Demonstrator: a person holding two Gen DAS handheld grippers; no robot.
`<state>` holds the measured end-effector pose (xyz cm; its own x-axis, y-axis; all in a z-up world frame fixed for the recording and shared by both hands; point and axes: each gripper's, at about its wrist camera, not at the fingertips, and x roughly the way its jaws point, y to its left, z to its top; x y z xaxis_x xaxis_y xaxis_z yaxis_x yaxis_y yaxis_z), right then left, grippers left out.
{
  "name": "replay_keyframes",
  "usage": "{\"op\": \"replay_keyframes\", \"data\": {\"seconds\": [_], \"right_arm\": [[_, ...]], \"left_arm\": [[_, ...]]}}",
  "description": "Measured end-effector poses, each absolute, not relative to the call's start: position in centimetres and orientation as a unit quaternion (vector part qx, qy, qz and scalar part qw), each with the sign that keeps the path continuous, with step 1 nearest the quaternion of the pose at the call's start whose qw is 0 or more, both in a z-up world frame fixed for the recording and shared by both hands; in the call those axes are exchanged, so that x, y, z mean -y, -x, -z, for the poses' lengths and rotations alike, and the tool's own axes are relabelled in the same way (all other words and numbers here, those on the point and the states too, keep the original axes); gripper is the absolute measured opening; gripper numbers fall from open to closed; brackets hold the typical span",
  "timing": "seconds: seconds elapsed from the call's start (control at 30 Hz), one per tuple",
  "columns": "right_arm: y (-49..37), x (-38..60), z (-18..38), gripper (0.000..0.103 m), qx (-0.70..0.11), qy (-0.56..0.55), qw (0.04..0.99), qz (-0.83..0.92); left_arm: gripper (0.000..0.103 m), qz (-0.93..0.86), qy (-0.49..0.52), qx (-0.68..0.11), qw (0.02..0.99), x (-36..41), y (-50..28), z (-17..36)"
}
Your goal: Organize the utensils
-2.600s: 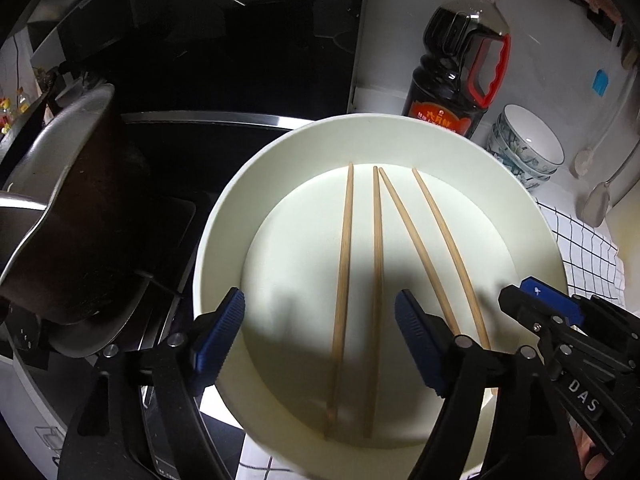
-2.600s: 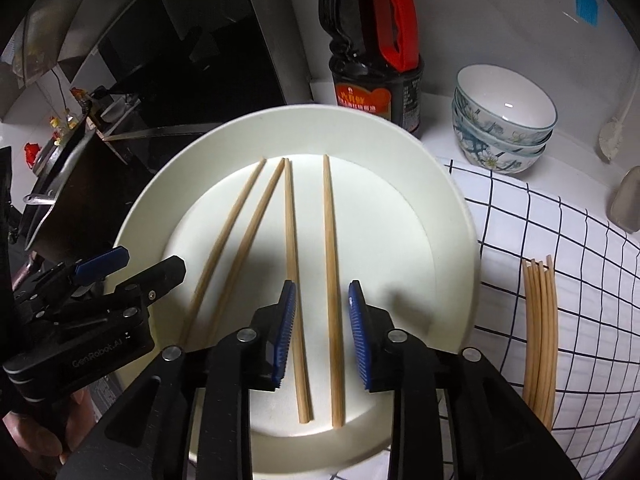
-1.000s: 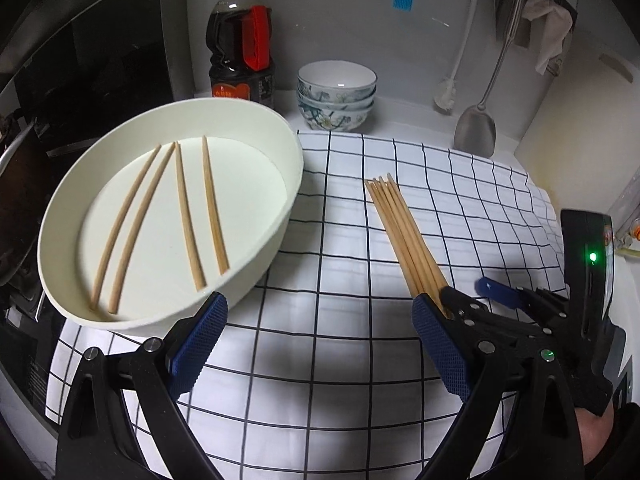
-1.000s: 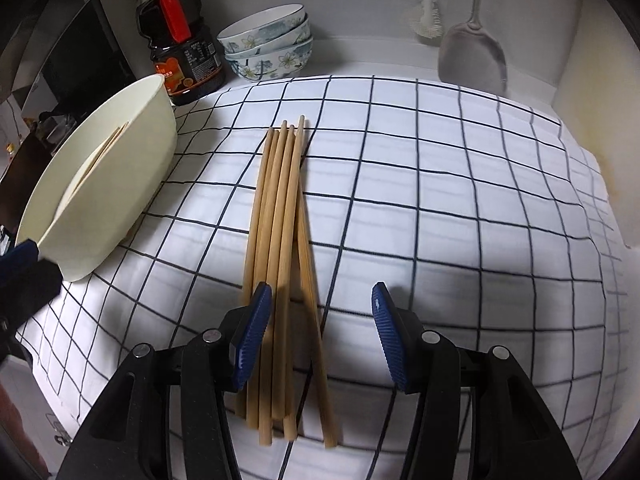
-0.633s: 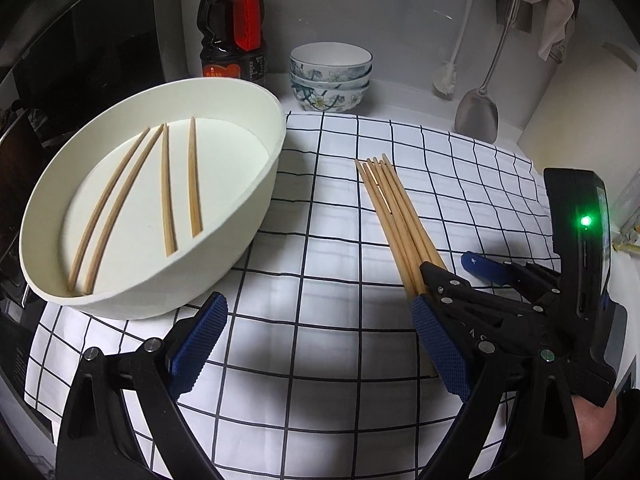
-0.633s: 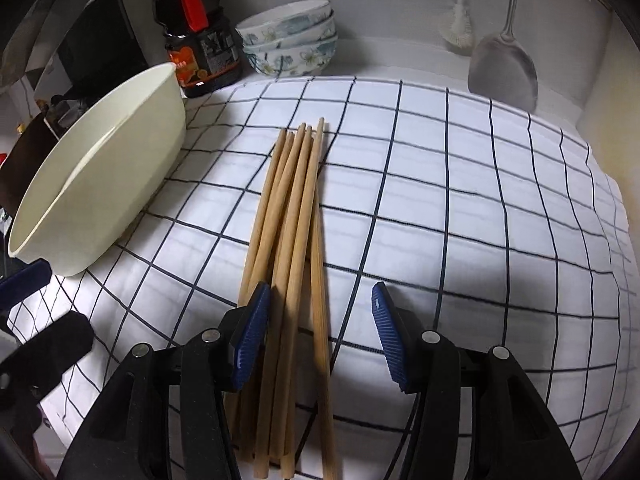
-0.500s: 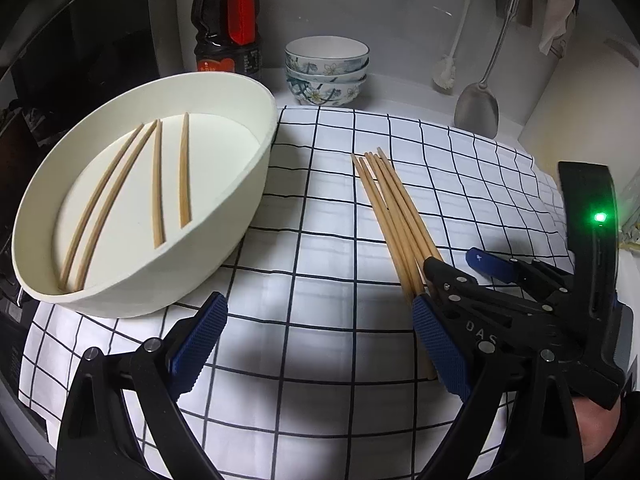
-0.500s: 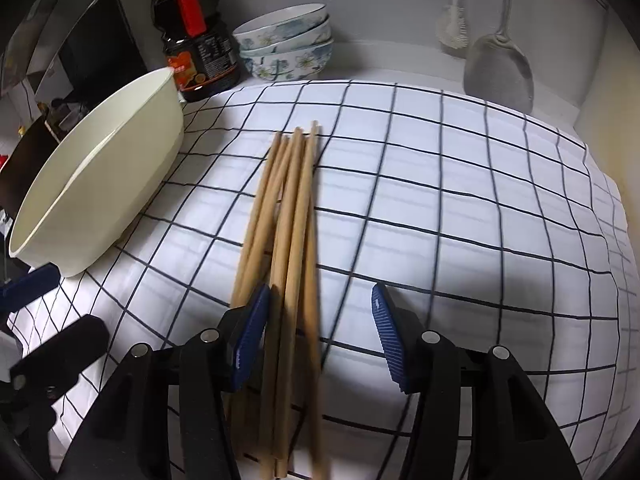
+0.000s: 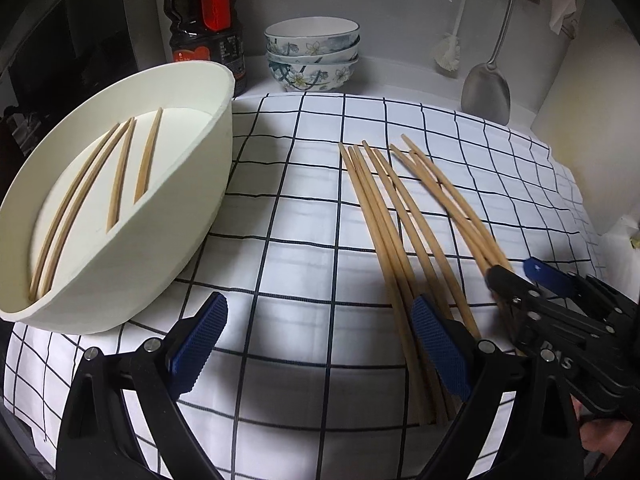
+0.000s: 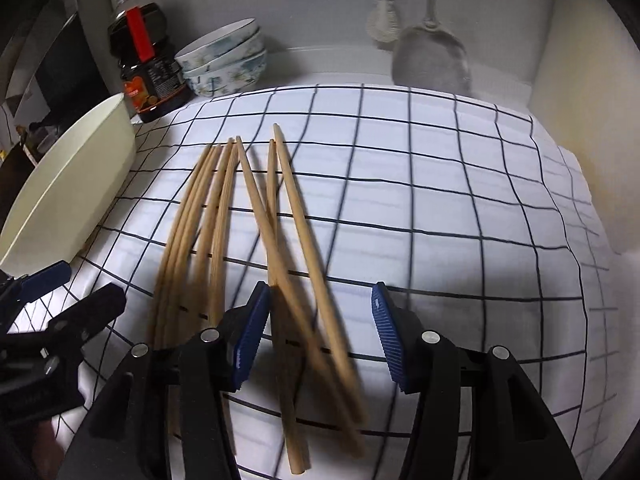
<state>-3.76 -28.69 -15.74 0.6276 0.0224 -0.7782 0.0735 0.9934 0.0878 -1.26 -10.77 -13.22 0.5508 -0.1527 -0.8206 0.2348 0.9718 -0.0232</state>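
Note:
Several wooden chopsticks [image 9: 400, 216] lie fanned out on the checked cloth [image 9: 304, 240]; they also show in the right wrist view [image 10: 240, 216]. A cream bowl [image 9: 192, 208] at the left holds several more chopsticks [image 9: 116, 176]. My right gripper [image 10: 318, 332] is open, low over the near ends of the right-hand chopsticks, with three of them between its pads. It also shows in the left wrist view [image 9: 516, 284]. My left gripper [image 9: 320, 344] is open and empty over the cloth, its right pad beside the left-hand sticks.
A dark sauce bottle [image 9: 206, 20] and stacked patterned bowls [image 9: 312, 54] stand at the back. A metal spatula [image 9: 486, 88] and a brush [image 9: 448, 56] hang on the wall. The bowl's side [image 10: 76, 184] sits at the cloth's left edge.
My right gripper has come down onto the chopstick pile and pushed it apart; the sticks have fanned out. Both grippers moved closer to the cloth. The bowl has not moved.

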Motion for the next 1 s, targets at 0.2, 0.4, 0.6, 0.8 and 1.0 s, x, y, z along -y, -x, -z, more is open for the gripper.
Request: {"op": "replay_keyframes", "data": {"seconds": [0.2, 0.4, 0.6, 0.8, 1.0], "right_arm": [[4.3, 29.6, 15.4, 0.050, -0.432, -0.058, 0.900, 0.010], [4.4, 30.7, 14.1, 0.050, -0.408, -0.062, 0.911, 0.010], [3.3, 32.4, 14.3, 0.050, -0.410, -0.056, 0.910, 0.024], [2.3, 32.8, 15.3, 0.050, -0.428, -0.029, 0.903, 0.014], [2.6, 32.3, 15.4, 0.050, -0.428, 0.005, 0.904, -0.007]], "left_arm": [[0.092, 0.096, -0.035, -0.474, 0.875, 11.1, 0.3, 14.1], [0.092, 0.085, -0.033, -0.478, 0.874, 11.4, -0.4, 14.7], [0.092, 0.079, -0.036, -0.479, 0.874, 11.7, -0.7, 15.0], [0.092, 0.073, -0.037, -0.477, 0.875, 11.5, -0.6, 15.0], [0.092, 0.070, -0.052, -0.482, 0.872, 11.7, -0.2, 15.3]]}}
